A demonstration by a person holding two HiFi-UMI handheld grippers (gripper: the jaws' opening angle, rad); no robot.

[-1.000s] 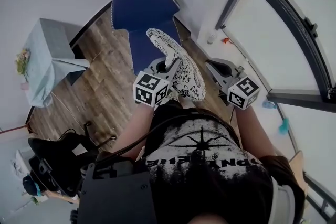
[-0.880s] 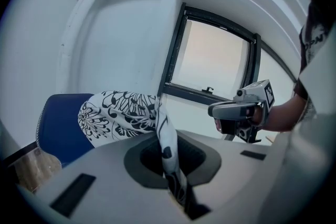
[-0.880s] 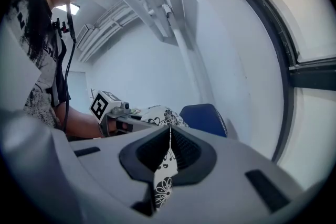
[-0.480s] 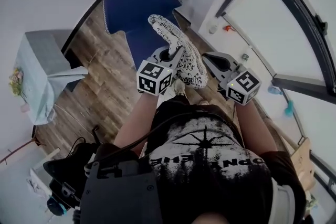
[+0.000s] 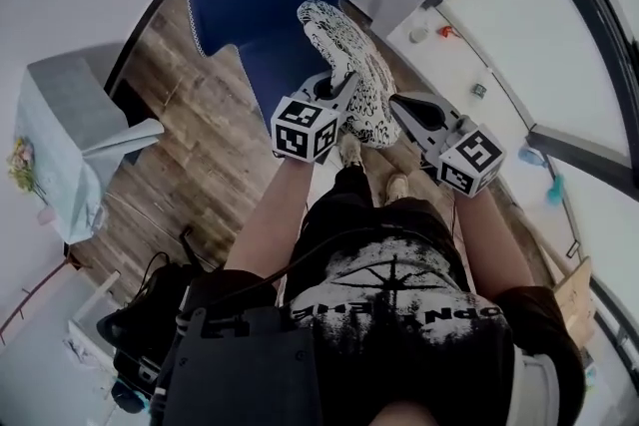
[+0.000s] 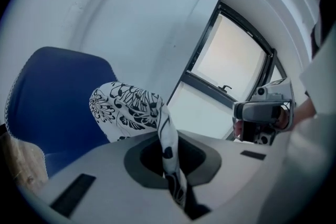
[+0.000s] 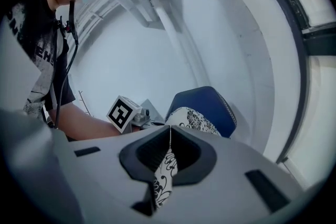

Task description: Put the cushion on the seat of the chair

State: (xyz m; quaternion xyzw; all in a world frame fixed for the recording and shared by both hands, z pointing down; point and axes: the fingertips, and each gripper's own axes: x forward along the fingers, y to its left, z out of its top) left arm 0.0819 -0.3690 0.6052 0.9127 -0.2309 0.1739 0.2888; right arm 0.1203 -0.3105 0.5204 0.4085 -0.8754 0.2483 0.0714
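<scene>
A white cushion with a black flower print (image 5: 349, 70) hangs in the air over the blue chair (image 5: 255, 0), carried by both grippers. My left gripper (image 5: 334, 95) is shut on the cushion's near left edge; the fabric (image 6: 170, 160) runs down between its jaws. My right gripper (image 5: 399, 110) is shut on the near right edge, where a fold of cloth (image 7: 165, 170) is pinched. The cushion's far end (image 6: 123, 107) sits in front of the chair's back (image 6: 52, 92). The chair seat (image 5: 275, 80) lies below and mostly hidden by the cushion.
A small table with a pale cloth (image 5: 70, 140) stands left of the chair on the wooden floor (image 5: 200, 160). A large window frame (image 5: 569, 45) runs along the right. A dark bag (image 5: 150, 309) lies on the floor at lower left. The person's feet (image 5: 369, 170) are near the chair.
Both grippers have carried the cushion forward toward the chair and lower. The chair now fills more of the head view, and the cushion overlaps its seat.
</scene>
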